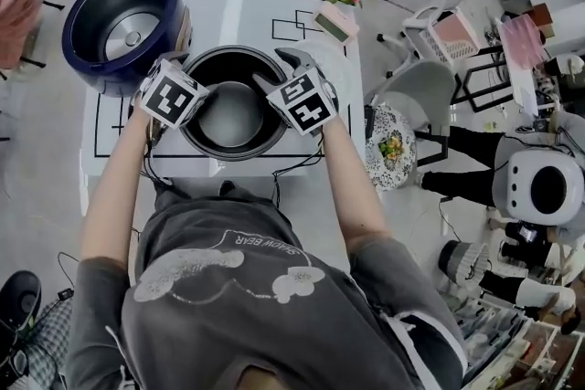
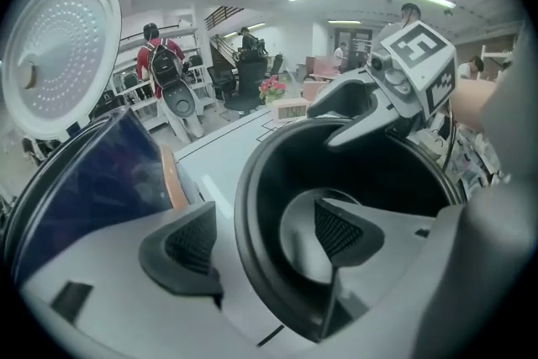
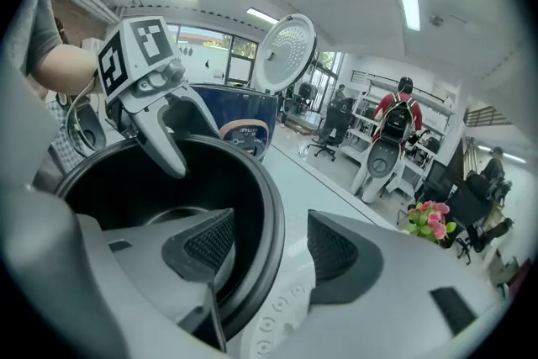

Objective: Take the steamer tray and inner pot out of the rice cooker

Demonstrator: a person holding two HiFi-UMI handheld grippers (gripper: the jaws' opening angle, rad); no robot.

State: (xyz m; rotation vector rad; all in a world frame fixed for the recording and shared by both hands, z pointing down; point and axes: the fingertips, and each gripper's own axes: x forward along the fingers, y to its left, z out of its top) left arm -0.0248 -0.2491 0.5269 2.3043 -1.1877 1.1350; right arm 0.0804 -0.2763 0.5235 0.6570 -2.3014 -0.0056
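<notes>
Black inner pot (image 1: 230, 112) sits mid-frame on the desk (image 1: 239, 0), out of the navy rice cooker (image 1: 126, 25) at upper left, w/ left claw (image 2: 265, 235) & right claw (image 3: 269, 244) both released astride its rim, so set-down looks done and next is lifting both clear.

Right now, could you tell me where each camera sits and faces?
Head view: on the person's head, looking steeply down at the inner pot; forearms, left gripper and right gripper show.
Left gripper view: on the left gripper, facing across the pot's rim between its open jaws, toward the right gripper.
Right gripper view: on the right gripper, facing the opposite way across the rim between its open jaws, toward the left gripper.
Shared: both gripper views show the rice cooker and its raised lid.
</notes>
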